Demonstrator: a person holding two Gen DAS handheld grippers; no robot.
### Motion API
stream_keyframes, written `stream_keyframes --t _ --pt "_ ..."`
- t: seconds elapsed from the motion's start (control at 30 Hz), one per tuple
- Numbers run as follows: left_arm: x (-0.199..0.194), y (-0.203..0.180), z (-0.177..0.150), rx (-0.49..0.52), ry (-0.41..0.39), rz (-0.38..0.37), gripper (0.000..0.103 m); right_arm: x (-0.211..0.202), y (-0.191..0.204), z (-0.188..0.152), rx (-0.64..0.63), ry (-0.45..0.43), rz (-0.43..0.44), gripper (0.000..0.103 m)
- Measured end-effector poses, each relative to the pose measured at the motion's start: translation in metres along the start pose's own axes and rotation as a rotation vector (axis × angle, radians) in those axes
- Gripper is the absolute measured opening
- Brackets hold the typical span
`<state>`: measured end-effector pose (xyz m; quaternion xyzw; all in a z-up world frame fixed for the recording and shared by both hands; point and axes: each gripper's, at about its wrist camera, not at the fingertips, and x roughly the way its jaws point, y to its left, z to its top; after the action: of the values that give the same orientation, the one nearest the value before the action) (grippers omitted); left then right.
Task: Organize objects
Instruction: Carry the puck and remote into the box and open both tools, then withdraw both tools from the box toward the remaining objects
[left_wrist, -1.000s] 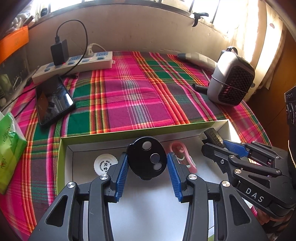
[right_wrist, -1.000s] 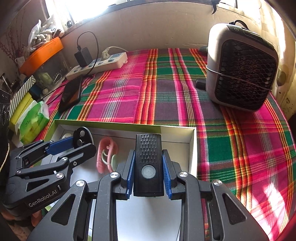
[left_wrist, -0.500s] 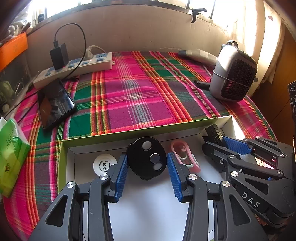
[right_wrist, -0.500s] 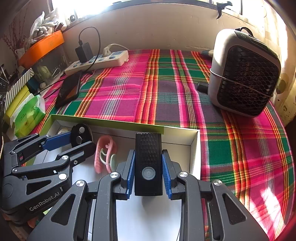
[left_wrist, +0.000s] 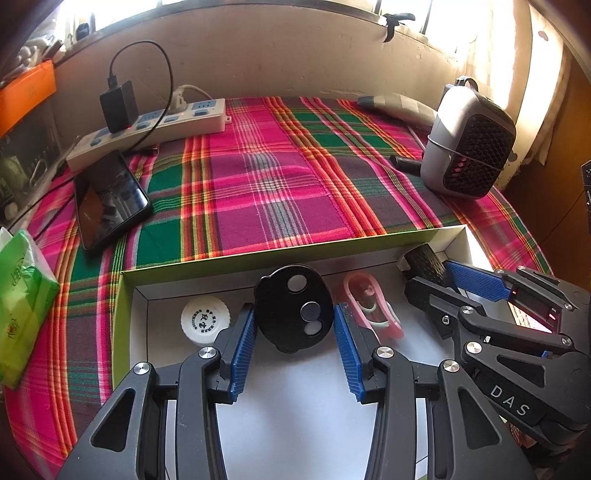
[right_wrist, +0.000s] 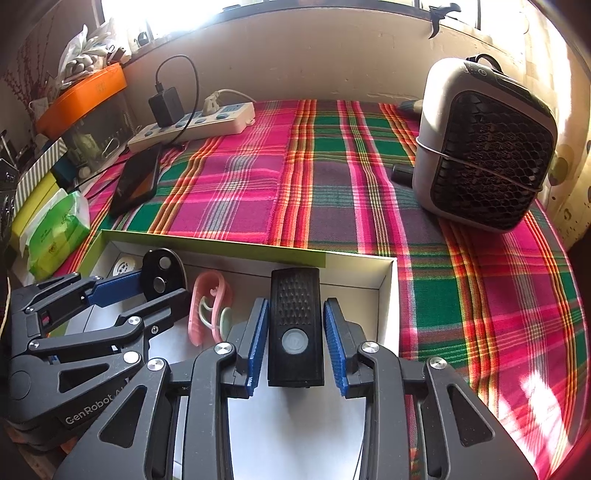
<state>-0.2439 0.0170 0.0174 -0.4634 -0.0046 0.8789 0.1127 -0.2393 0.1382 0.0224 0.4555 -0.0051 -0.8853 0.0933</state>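
While both grippers hang over a shallow white box (left_wrist: 310, 242) with a green outer wall, 4 small things lie inside it on the plaid tablecloth (left_wrist: 280, 192). Between the blue pads of the left gripper (left_wrist: 293, 325) sits a black oval key fob (left_wrist: 293, 306) with 3 round buttons; the left pad looks to touch its edge, while a thin gap shows at the right pad, so I cannot tell whether the claw grips it. To the fob's left lies a white bottle cap (left_wrist: 205, 319) with printed characters, and to its right a pink clip (left_wrist: 371, 308) with a pale green inner part.

At the box's right end, the right gripper (right_wrist: 295, 328) straddles a black rectangular remote (right_wrist: 295, 325) with a ribbed top and 1 round grey button. Its jaws are opening: narrow gaps show on both sides of the remote, so the pads no longer press it, and it rests on the box floor near the right wall.

Beyond the box, a dark phone (left_wrist: 109, 197) lies flat beside a white power strip (left_wrist: 147, 129) carrying a black charger. A grey mini heater (right_wrist: 484, 144) stands at the right, and a green tissue pack (left_wrist: 22, 302) lies at the left edge.
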Motion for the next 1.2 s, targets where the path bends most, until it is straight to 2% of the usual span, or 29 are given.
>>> stream_keyframes --t 0.2,0.63,0.77,1.2 --pt "-0.003 0.001 -0.002 -0.006 -0.003 0.002 0.041 -0.001 0.001 -0.001 -0.001 -0.003 0.001 0.043" --pt "-0.029 -0.001 -0.011 -0.018 -0.043 -0.017 0.041 -0.02 -0.001 -0.009 0.016 -0.039 -0.007 0.045" --pt "-0.04 -0.001 -0.015 -0.025 -0.06 -0.018 0.041 -0.028 0.0 -0.013 0.024 -0.057 -0.004 0.051" --pt "-0.072 -0.004 -0.037 -0.027 -0.106 -0.033 0.041 -0.059 0.004 -0.026 0.041 -0.13 0.019 0.051"
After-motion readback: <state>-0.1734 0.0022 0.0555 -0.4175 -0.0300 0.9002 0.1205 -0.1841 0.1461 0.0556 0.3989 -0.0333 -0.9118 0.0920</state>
